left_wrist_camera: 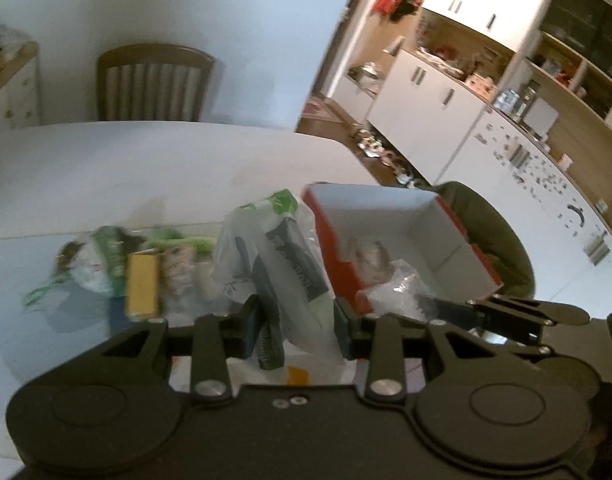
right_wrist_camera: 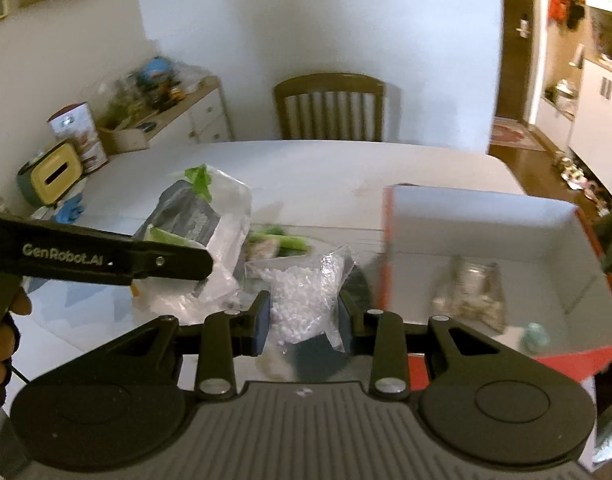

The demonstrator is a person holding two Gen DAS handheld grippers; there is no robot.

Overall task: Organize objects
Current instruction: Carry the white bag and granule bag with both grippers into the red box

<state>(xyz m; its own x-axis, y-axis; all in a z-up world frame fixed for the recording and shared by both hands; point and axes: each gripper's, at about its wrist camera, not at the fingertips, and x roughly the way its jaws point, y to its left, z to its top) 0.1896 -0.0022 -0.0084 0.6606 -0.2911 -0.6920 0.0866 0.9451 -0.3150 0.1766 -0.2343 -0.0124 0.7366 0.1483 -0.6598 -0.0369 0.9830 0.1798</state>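
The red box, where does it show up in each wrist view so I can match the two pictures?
Left wrist view: the red box sits right of centre, open side facing the camera, just beyond the left tongs.
Right wrist view: the red box fills the right side, right of the right tongs, which hold the bead bag.
Shared landmark: the chair behind the table.

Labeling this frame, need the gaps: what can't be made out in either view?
- Left wrist: packets on the table, motion-blurred, labels unreadable.
- Left wrist: bag bottom, hidden behind the gripper body.
- Right wrist: item in box, a blurred clear packet, contents unclear.
- Right wrist: box's near corner, behind gripper.
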